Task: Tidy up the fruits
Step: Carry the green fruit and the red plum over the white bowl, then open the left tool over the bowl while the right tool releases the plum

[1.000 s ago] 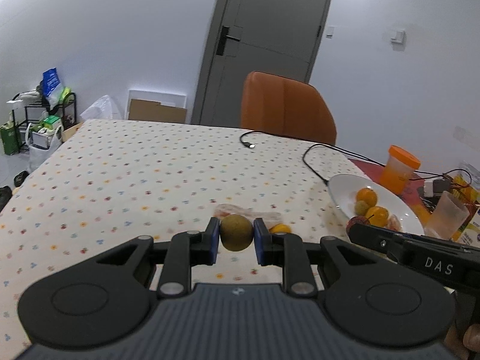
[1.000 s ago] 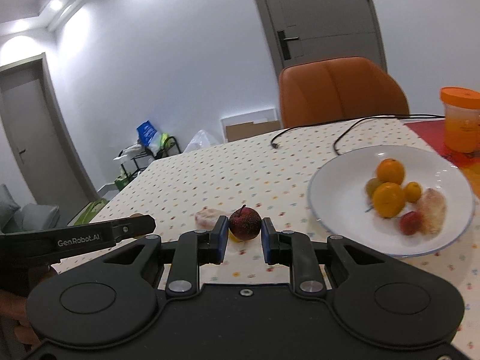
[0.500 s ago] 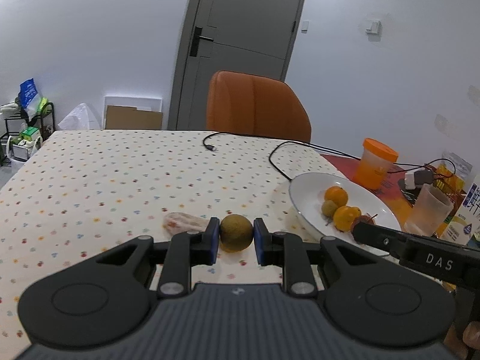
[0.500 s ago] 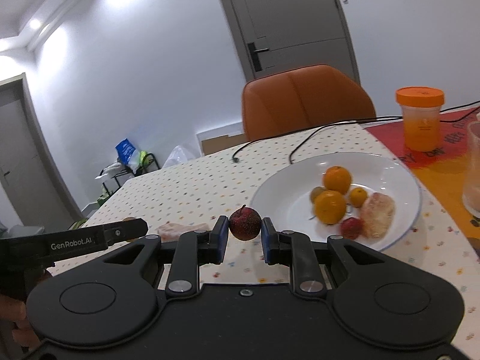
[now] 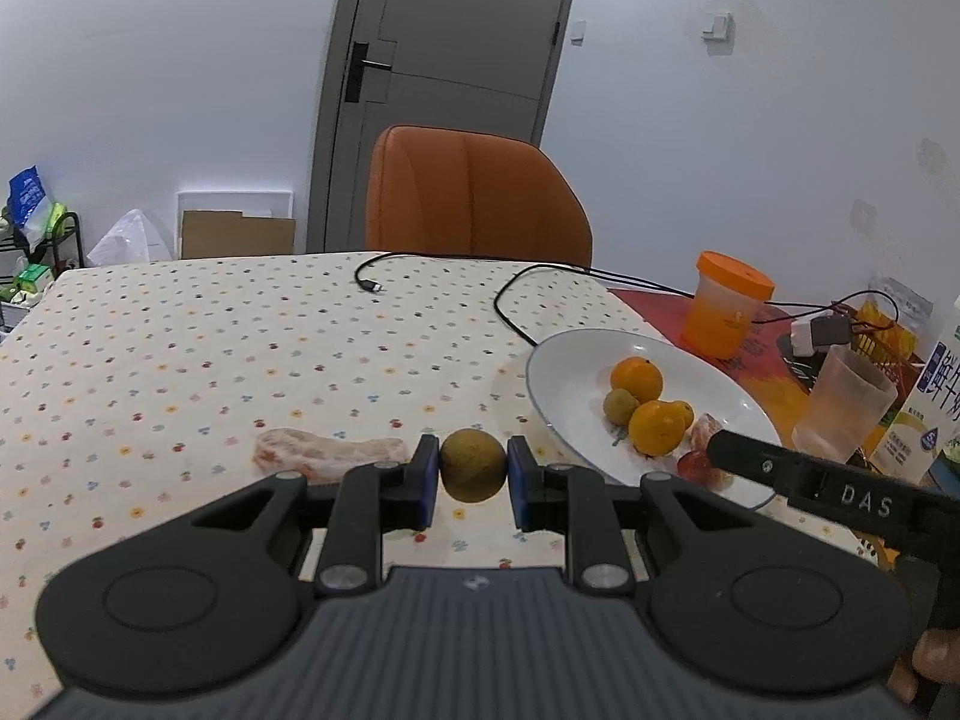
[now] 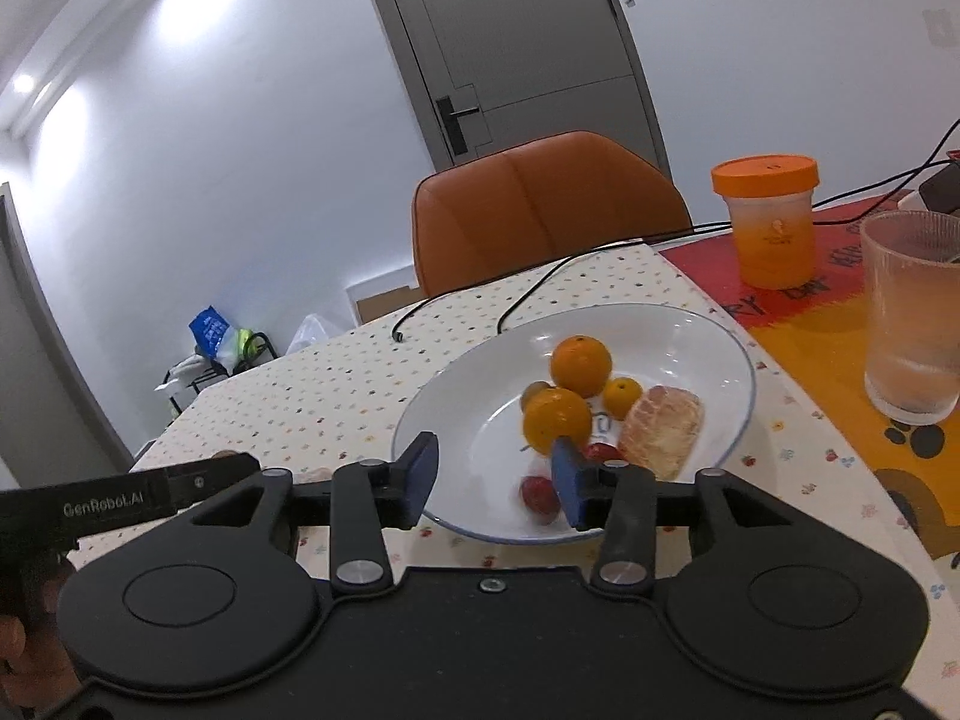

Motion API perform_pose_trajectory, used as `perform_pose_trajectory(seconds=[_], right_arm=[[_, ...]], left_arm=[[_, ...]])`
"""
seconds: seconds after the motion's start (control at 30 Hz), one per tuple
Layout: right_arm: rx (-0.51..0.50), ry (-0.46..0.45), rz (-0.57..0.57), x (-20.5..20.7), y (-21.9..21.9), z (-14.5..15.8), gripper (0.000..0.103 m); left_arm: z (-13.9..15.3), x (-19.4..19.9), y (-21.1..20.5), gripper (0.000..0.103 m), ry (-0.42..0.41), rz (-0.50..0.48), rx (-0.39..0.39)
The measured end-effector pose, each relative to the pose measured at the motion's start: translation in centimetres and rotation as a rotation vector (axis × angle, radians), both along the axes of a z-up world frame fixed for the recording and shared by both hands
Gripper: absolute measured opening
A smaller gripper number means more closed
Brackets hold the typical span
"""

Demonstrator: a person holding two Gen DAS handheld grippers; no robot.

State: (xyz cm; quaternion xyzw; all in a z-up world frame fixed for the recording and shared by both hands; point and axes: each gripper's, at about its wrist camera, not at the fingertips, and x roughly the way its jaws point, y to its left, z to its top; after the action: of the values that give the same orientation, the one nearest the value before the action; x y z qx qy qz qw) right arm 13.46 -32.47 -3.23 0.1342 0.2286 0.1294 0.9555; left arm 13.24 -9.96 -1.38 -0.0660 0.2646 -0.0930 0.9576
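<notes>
Left wrist view: the left claw (image 5: 473, 476) is clamped on a brown round fruit (image 5: 473, 473), raised above the spotted tabletop (image 5: 180, 360), just short of the white plate (image 5: 558, 360).
Left behind: a pale peeled fruit piece (image 5: 327, 455) lies on the tabletop beside the claw.
Right wrist view: the right claw (image 6: 493, 479) stands wide and empty over the plate's near rim (image 6: 414, 414).
Change: half a second ago it gripped a dark red fruit; now a red fruit (image 6: 538, 493) lies on the plate between its fingers, beside the oranges (image 6: 557, 420).
Meaning: that fruit looks delivered; the brown one likely goes next.
</notes>
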Motion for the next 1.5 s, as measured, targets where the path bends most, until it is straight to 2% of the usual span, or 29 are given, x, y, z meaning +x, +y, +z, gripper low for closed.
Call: perform_pose_trajectory(seconds=[0.53,0.83,1.03,1.23,1.33,1.5], right_arm=[[0.037,0.003,-0.034,-1.0,-3.3,-0.2,0.044],[0.059,-0.001,-0.043,-1.5,-4.2,-0.2,0.044],[0.067,-0.003,-0.043,-1.6,-4.5,-0.2,0.047],[0.069,0.000,-0.041,-1.7,-4.4,-0.2,0.048],[0.067,0.000,-0.037,-1.6,-4.0,-0.1,0.053],[0.054,0.000,-0.023,-1.6,-3.0,0.0,0.057]], left_arm=[[0.6,1.9,-3.9,0.022,-0.015,-0.064,0.038],[1.6,3.0,-6.4,0.022,-0.055,-0.105,0.073],[3.1,3.7,-7.1,0.024,-0.088,-0.094,0.086],[3.1,3.6,-6.4,0.025,-0.070,-0.075,0.078],[3.1,3.3,-5.6,0.028,-0.061,-0.056,0.071],[3.1,2.9,-3.9,0.040,-0.055,-0.030,0.065]])
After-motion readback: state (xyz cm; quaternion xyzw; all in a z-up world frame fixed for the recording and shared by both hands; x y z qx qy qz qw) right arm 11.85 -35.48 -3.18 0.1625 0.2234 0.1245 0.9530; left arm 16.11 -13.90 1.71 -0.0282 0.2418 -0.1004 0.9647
